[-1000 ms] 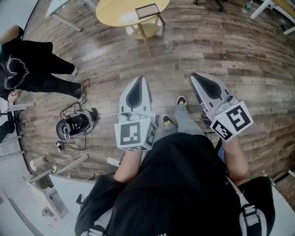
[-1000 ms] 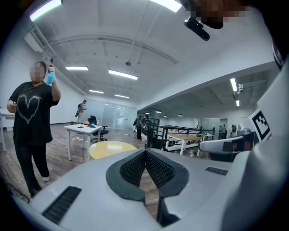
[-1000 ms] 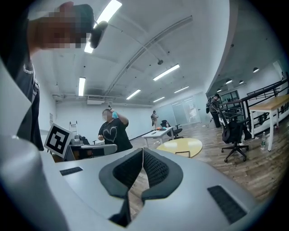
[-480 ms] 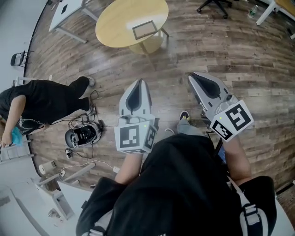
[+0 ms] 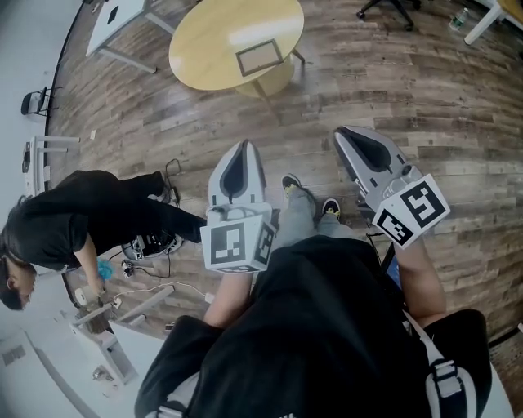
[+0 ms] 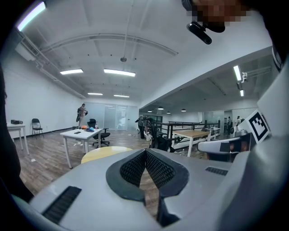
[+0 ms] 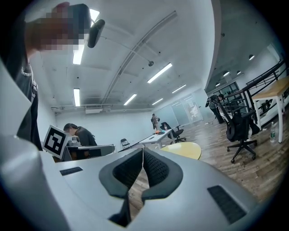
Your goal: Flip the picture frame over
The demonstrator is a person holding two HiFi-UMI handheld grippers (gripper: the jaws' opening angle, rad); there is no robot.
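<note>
Picture frame (image 5: 260, 57) lies flat on the round yellow table (image 5: 204, 49), in the near-right part of the top, close to the near rim and well ahead of both grippers. It's a rectangle w/ its long axis running roughly left-right in the head view, right end tipped a bit farther away; short sides point toward and away from the person. Frame's near long edge sits just inside the table rim, and bare tabletop spreads wide to its left and behind it, less on the right. Looks: thin dark-brown border around a flat pale grey-beige ctr; can't tell which face is up. Left gripper (image 5: 243, 144) has its jaws clenched, tips meeting, nothing btwn them; right gripper (image 5: 347, 133) likewise clamped together and empty. Both are held out over the wood floor (image 5: 392, 90), side by side, tips aimed toward the table. In the left gripper view the table (image 6: 103, 154) shows just past the closed tips; in the right gripper view it (image 7: 184, 150) sits right of them; frame too small to make out in either. Open plank floor btwn person and table. At left a bystander in black (image 5: 90, 224) bends over cables (image 5: 151, 245); white desk (image 5: 122, 16) top left, office chair (image 5: 384, 8) top right, both apart from the table.
</note>
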